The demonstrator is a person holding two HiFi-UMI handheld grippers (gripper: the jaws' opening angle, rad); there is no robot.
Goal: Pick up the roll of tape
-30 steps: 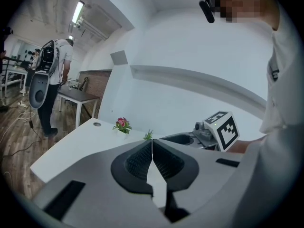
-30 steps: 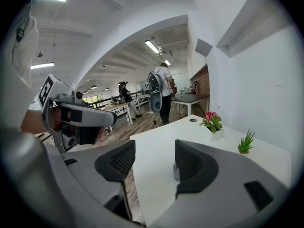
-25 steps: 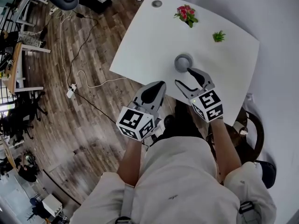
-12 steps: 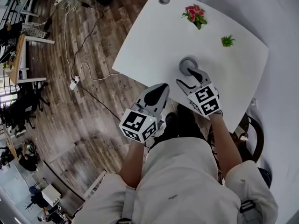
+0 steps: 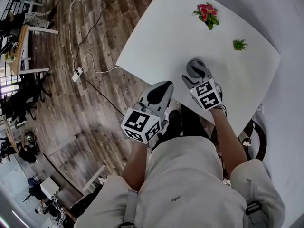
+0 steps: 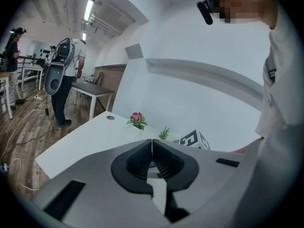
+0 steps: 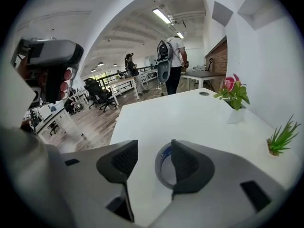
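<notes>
The right gripper (image 7: 154,149) has its jaws released and wide apart, though they have just been closing a little. They straddle one wall of the grey roll of tape (image 7: 160,169): one jaw sits over the roll's hollow middle, the other outside the ring, clear of it. The pads do not clamp the roll. The roll lies flat on the white tabletop (image 7: 161,118), near the edge closest to the person.

In the head view the same gripper (image 5: 198,75) points down at the roll (image 5: 194,65), with its marker cube towards the person.

The left gripper (image 6: 152,142) has its jaws clenched together with nothing between them. It hangs beside the near edge of the tabletop (image 5: 156,37), over the dark wooden floor (image 5: 71,108), well apart from the roll.

Farther across the tabletop stand a pink-flowered plant in a white pot (image 5: 206,11) and a small spiky green plant (image 5: 239,44), apart from each other and from the roll.
</notes>
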